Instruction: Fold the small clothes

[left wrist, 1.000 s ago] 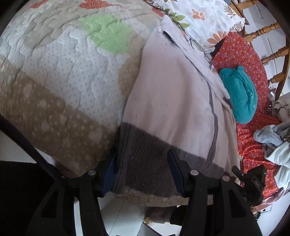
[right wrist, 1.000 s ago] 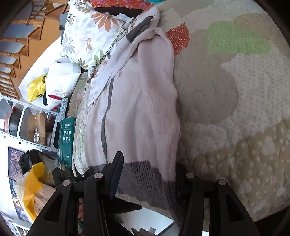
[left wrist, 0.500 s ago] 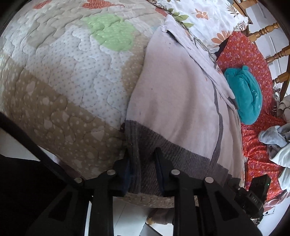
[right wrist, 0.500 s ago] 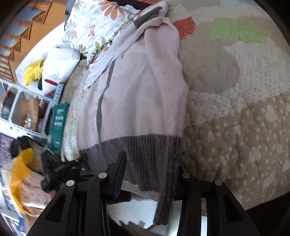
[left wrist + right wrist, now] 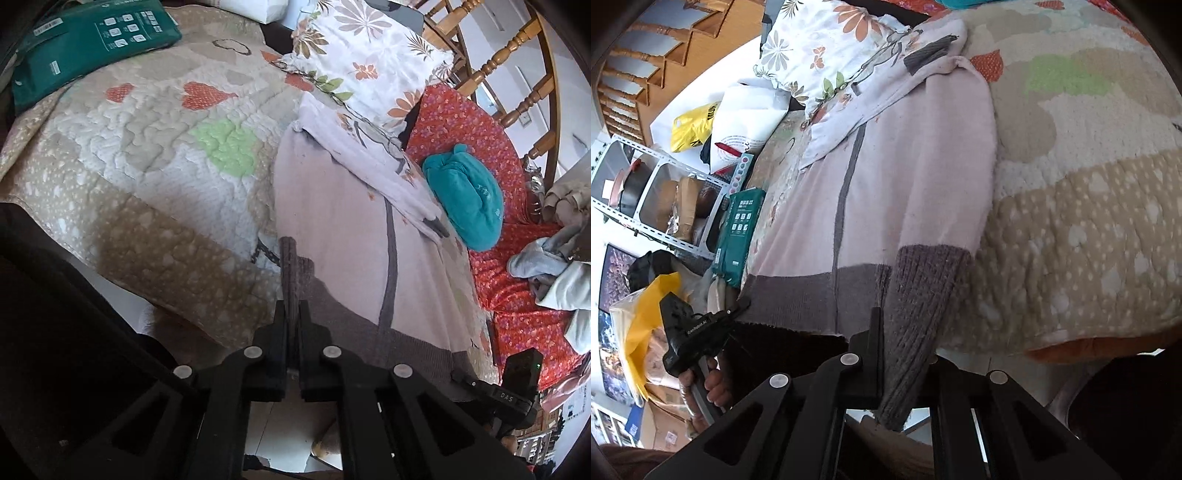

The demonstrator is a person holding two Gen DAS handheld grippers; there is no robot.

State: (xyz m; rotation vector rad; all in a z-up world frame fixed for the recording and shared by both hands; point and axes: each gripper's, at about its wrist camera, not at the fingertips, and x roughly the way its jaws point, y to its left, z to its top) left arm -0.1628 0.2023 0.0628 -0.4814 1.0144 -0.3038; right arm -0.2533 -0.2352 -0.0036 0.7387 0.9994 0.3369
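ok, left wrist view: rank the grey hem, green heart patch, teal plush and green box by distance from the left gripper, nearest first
1. Grey hem of the pink sweater: pinched in the left gripper.
2. Green heart patch: ahead and left, on the quilt.
3. Teal plush: ahead and right, on the red floral cover. Close to the patch; hard to call.
4. Green box: far left corner.

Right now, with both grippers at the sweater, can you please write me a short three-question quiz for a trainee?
1. True or false: the left gripper is shut on the grey ribbed hem of the pink sweater.
2. What colour is the bundle on the red sheet? A) yellow B) teal C) black
3. What does the sweater lie on?

Key: 1 true; 2 B; 3 the quilt.
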